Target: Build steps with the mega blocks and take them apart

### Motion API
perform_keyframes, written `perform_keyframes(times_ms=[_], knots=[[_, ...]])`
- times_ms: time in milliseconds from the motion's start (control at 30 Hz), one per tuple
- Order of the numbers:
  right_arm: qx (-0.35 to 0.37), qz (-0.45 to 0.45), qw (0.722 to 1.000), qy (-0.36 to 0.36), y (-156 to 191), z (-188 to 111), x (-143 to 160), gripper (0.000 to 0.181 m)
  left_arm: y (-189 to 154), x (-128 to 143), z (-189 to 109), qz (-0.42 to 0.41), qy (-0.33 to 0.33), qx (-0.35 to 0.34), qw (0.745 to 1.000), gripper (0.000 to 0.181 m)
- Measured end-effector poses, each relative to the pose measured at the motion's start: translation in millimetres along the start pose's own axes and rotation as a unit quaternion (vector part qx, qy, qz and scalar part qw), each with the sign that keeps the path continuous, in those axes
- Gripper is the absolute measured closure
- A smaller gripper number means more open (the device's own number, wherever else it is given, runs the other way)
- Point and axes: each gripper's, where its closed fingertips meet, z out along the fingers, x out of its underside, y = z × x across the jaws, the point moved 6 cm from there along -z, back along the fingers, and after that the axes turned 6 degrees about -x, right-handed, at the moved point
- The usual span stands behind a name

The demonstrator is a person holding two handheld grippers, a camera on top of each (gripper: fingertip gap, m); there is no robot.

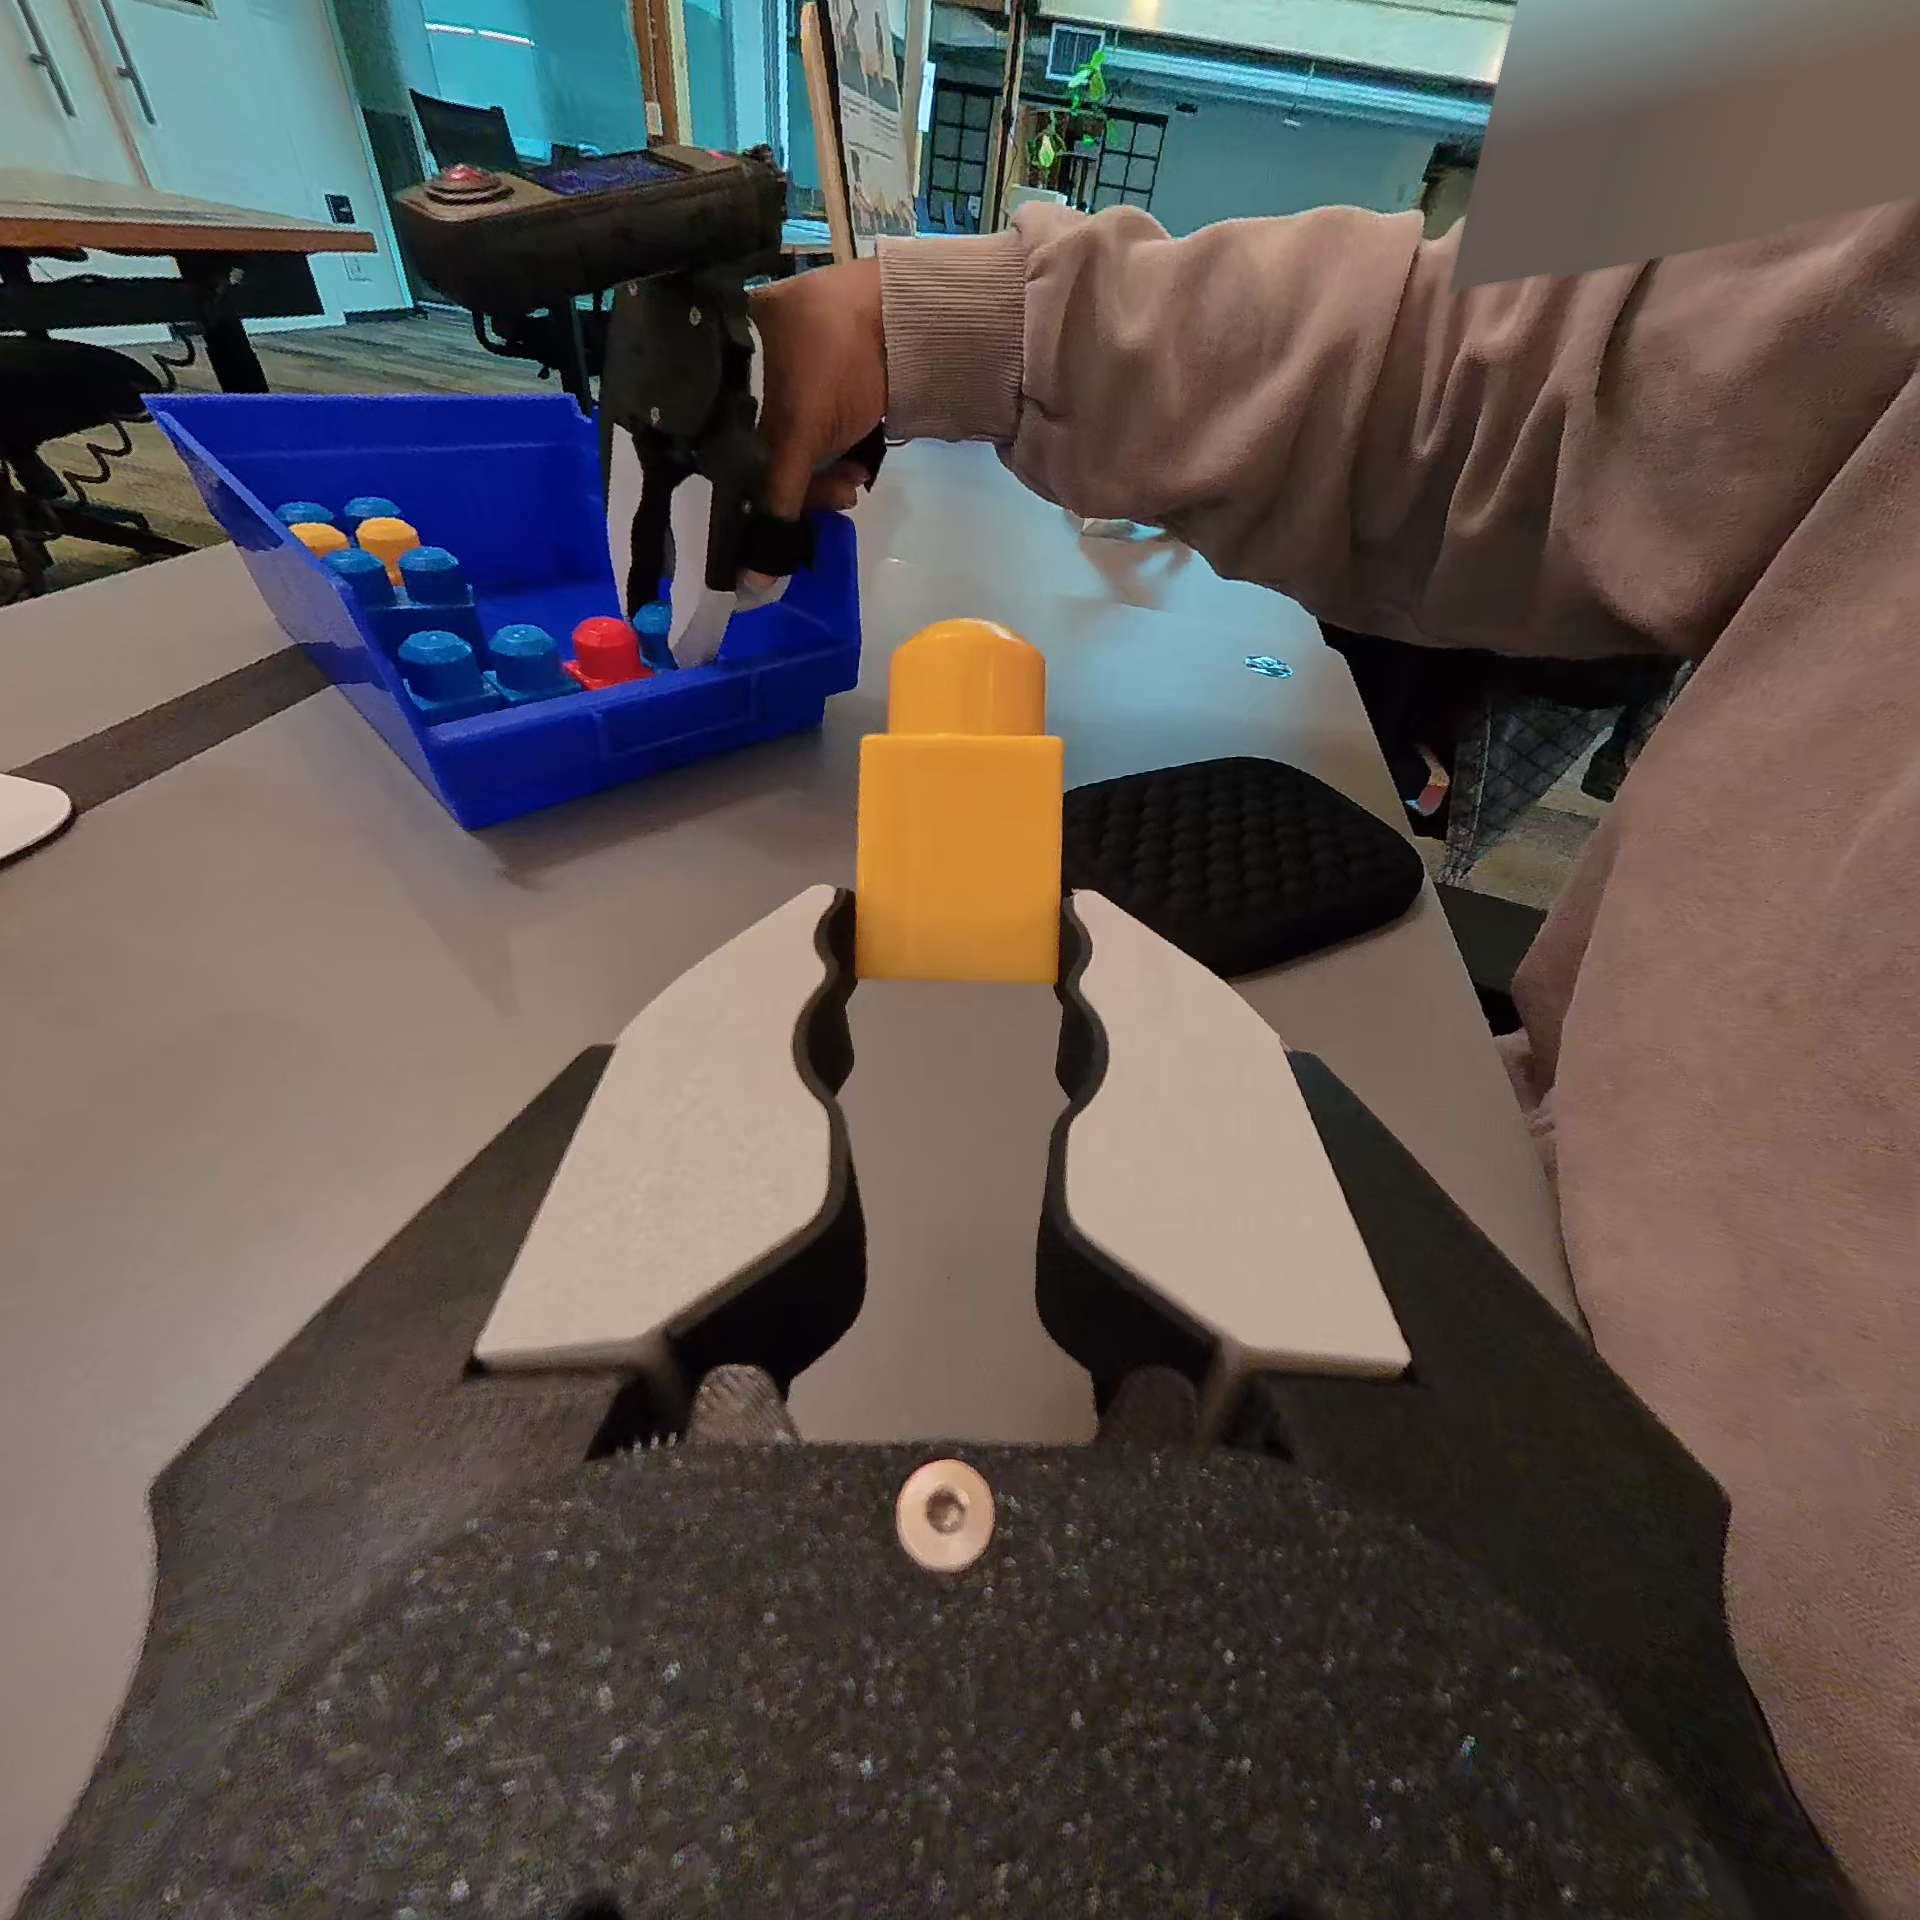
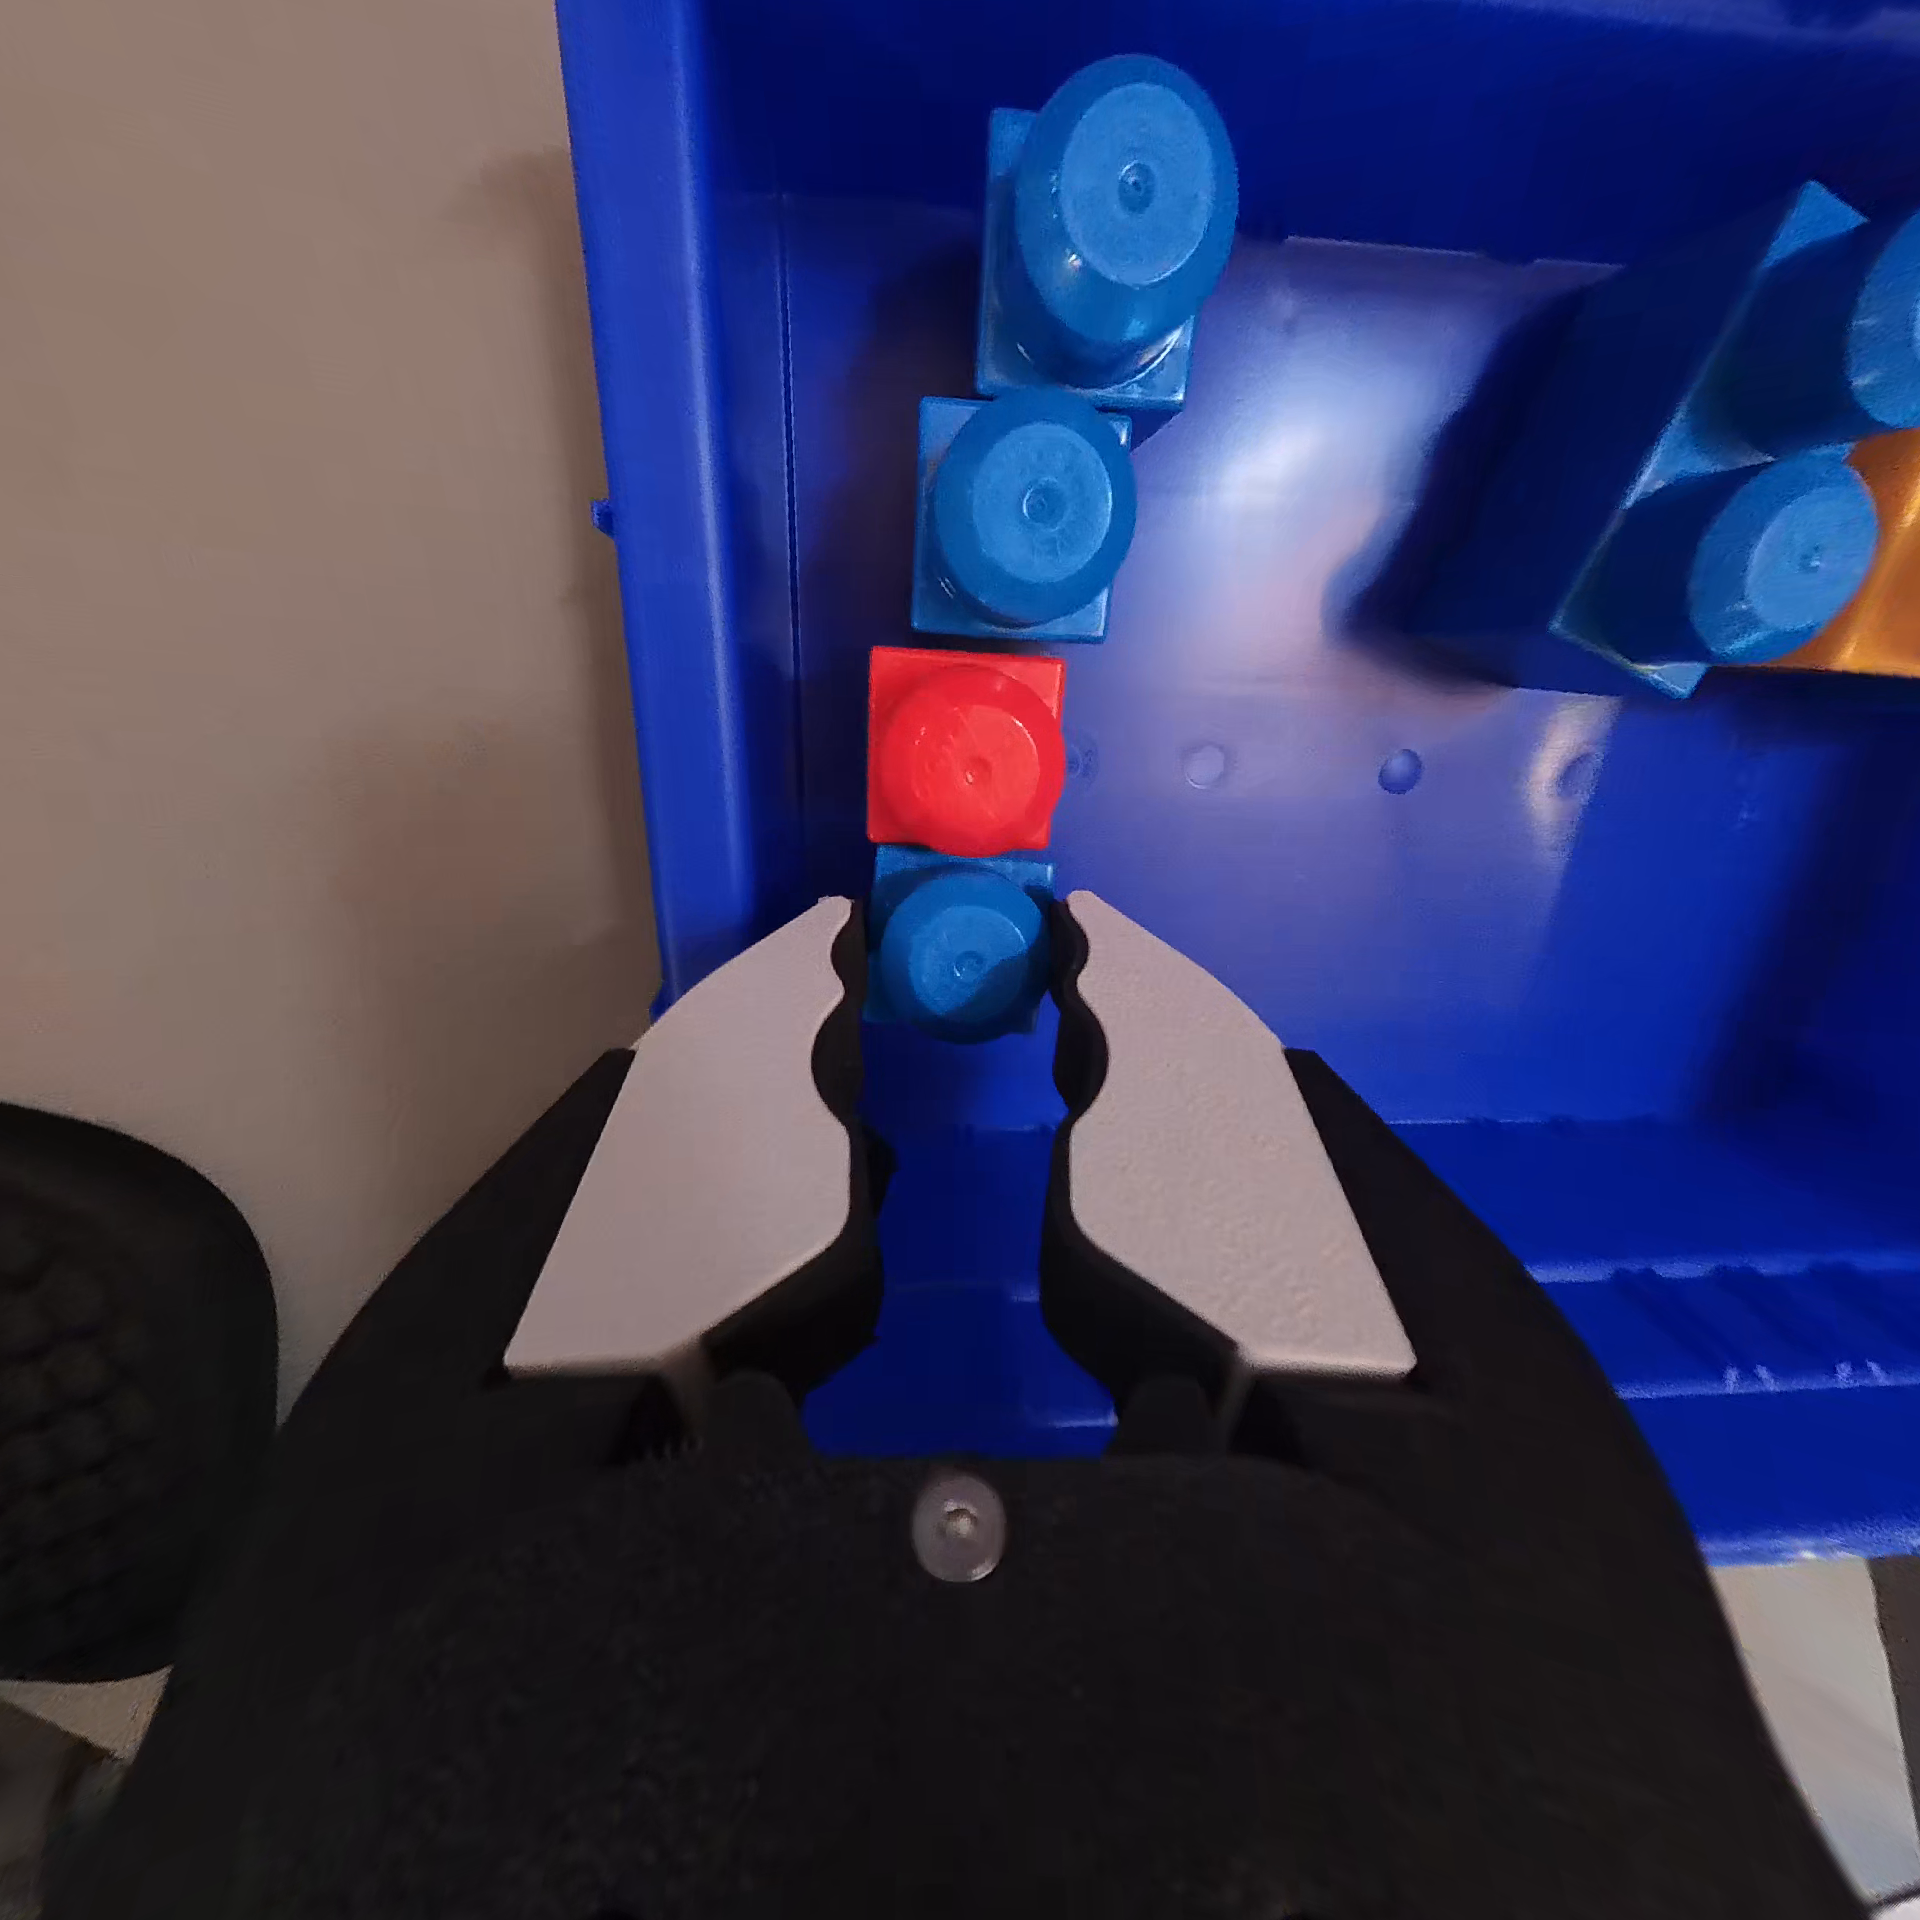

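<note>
Worktop: a grey worktop (image 1: 312, 987) in an open office room, with desks and chairs behind.
Left tongs: the left tongs (image 1: 956, 935) sit nearest, clenched on the lower body of an orange block (image 1: 958, 831); the block stands upright, stud up, its base level with the fingertips (image 1: 805, 925).
Black pad: a black textured pad (image 1: 1247, 862) lies on the worktop just beyond and to the right of the orange block.
Blue bin: a blue bin (image 2: 707, 520) sits farther off, ahead and to the left of the left tongs, holding the remaining blocks, blue, orange and red.
Right tongs: the right tongs (image 2: 956, 935) reach down into the bin, fingers on either side of a blue block (image 2: 956, 956); contact looks made, so I judge them gripping it.
Row: the blue block ends a line of single blocks along the bin's wall; a red block (image 2: 964, 748) touches it on the far side, then two more blue ones.
Key relation: the blue block's stud points up toward the right tongs; lifting it straight up along that axis should clear the red neighbour.
Stage: likely early building, one block in each hand.
</note>
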Motion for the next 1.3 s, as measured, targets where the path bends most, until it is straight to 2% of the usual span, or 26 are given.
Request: perform_keyframes(times_ms=[133, 267, 333, 400, 500, 567, 667, 733, 900, 933, 1033, 1133, 1200, 1300], knots=[[-0.003, 0.003, 1.0, 0.028, -1.5, 4.5, -0.4, 0.148, -0.6, 1.5, 0.1, -0.002, 0.0, 0.0, 1.0, 0.145], [0.009, -0.004, 1.0, 0.017, -4.4, 1.1, -0.1, 0.144, 1.0, 0.7, -1.9, -0.008, -0.009, -0.006, 1.0, 0.144], [0.021, -0.007, 0.999, -0.03, -4.5, -14.0, -4.5, 0.14, 1.7, -0.6, -3.6, -0.01, -0.017, -0.009, 1.0, 0.144], [0.014, -0.016, 0.994, -0.109, 7.4, -39.0, -14.5, 0.135, 2.7, -1.5, -4.8, -0.013, -0.023, -0.01, 1.0, 0.144], [-0.051, -0.095, 0.965, -0.238, 63.2, -75.3, -36.0, 0.132, 1.5, -2.6, -4.4, -0.017, -0.03, 0.0, 0.999, 0.144], [-0.106, -0.157, 0.941, -0.279, 112.2, -86.8, -45.8, 0.128, -0.2, -2.3, -2.5, -0.019, -0.031, 0.008, 0.999, 0.144], [-0.174, -0.223, 0.91, -0.304, 177.4, -86.8, -53.6, 0.126, -3.4, -1.7, -0.4, -0.015, -0.032, 0.015, 0.999, 0.144], [-0.2, -0.243, 0.897, -0.308, 206.2, -78.2, -56.7, 0.128, -6.1, -2.0, 0.4, -0.012, -0.034, 0.02, 0.999, 0.144], [-0.239, -0.246, 0.885, -0.316, 237.1, -59.7, -59.5, 0.147, -13.3, -1.4, 3.3, 0.0, -0.028, 0.03, 0.999, 0.144], [-0.237, -0.245, 0.885, -0.317, 239.1, -58.7, -59.9, 0.153, -14.4, -0.5, 4.1, 0.004, -0.025, 0.029, 0.999, 0.144], [-0.224, -0.254, 0.89, -0.307, 241.5, -59.4, -58.4, 0.152, -16.1, -0.3, 5.4, 0.005, -0.026, 0.028, 0.999, 0.144], [-0.196, -0.268, 0.898, -0.287, 229.1, -75.1, -54.8, 0.153, -12.4, -0.2, 6.5, 0.018, -0.021, -0.003, 1.0, 0.147], [-0.138, -0.258, 0.915, -0.276, 196.9, -94.2, -51.4, 0.152, -6.1, -4.1, -0.1, 0.021, -0.041, -0.031, 0.998, 0.147], [-0.033, -0.196, 0.95, -0.243, 114.8, -123.4, -42.1, 0.152, 5.4, -10.9, -11.4, 0.003, -0.072, -0.068, 0.995, 0.159]])
